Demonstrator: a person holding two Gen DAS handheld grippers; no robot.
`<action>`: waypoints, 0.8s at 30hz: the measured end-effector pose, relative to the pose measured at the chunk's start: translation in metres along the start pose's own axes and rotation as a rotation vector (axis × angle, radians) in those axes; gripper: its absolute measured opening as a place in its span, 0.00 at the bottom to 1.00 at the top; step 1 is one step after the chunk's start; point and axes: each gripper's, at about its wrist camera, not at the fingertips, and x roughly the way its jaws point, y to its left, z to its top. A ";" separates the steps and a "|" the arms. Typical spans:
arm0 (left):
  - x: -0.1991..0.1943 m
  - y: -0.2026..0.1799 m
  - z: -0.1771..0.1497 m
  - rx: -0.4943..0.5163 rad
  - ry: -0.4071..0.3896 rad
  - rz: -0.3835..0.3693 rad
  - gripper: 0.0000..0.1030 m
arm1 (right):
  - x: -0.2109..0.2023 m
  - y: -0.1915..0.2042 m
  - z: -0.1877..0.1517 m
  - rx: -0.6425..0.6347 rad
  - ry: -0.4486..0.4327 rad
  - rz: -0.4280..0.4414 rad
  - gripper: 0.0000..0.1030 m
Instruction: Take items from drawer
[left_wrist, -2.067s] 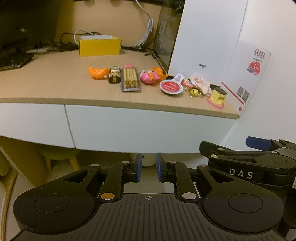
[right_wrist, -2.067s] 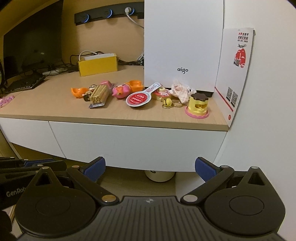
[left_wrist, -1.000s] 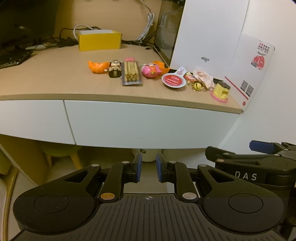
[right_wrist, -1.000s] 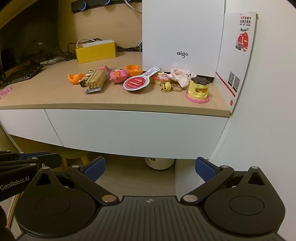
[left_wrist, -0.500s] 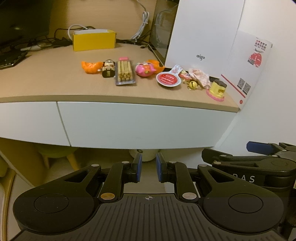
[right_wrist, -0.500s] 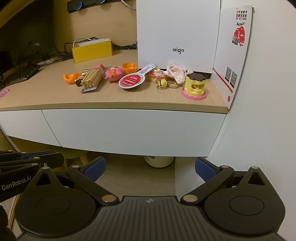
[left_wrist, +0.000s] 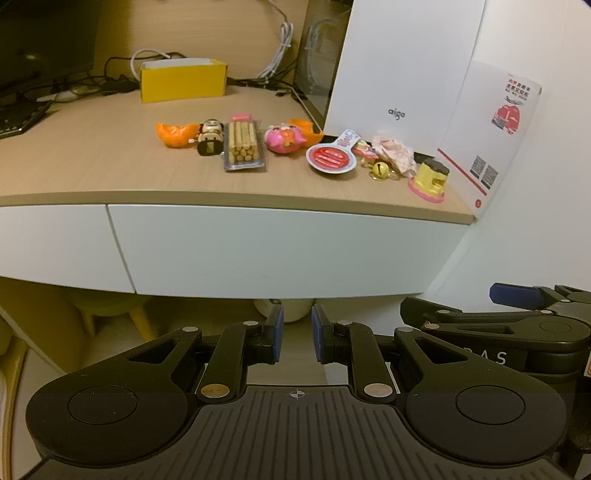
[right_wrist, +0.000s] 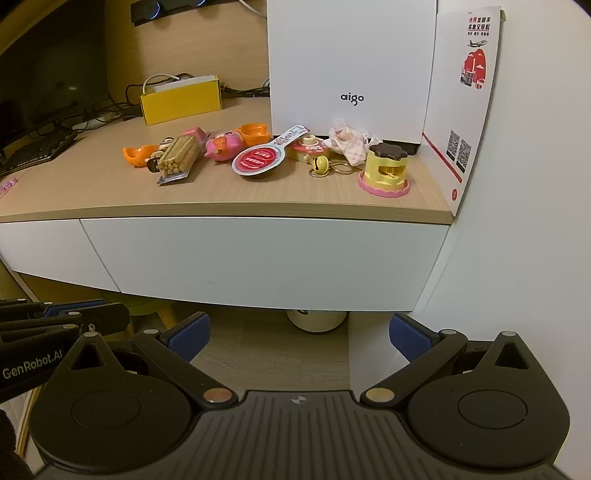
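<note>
Left gripper (left_wrist: 296, 338): jaws a narrow gap apart, nothing between them, held below and in front of the drawer (left_wrist: 273, 251). Right gripper (right_wrist: 299, 332): jaws spread wide, empty, just beside the left one, also below the drawer front. Drawer closed, flush under the desk (left_wrist: 92, 162) edge. Ahead and above both grippers, items lie in a row on the desk: stick pack (left_wrist: 242, 146), pink toy (left_wrist: 284, 138), red spoon (left_wrist: 332, 157), bell (left_wrist: 379, 170), yellow cake toy (left_wrist: 430, 179).

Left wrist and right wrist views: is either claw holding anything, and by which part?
Nothing is held. The left claw stands narrowly apart, the right claw wide open; both are empty.
</note>
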 end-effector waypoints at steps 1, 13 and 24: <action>0.000 0.000 0.000 0.000 0.001 -0.001 0.18 | 0.000 0.000 0.000 -0.001 0.000 0.000 1.00; 0.000 0.000 0.000 -0.003 0.002 0.000 0.18 | 0.000 0.000 0.000 -0.002 0.000 0.000 1.00; 0.002 -0.001 -0.002 -0.008 0.010 -0.006 0.18 | 0.000 -0.002 -0.001 0.002 0.007 0.001 1.00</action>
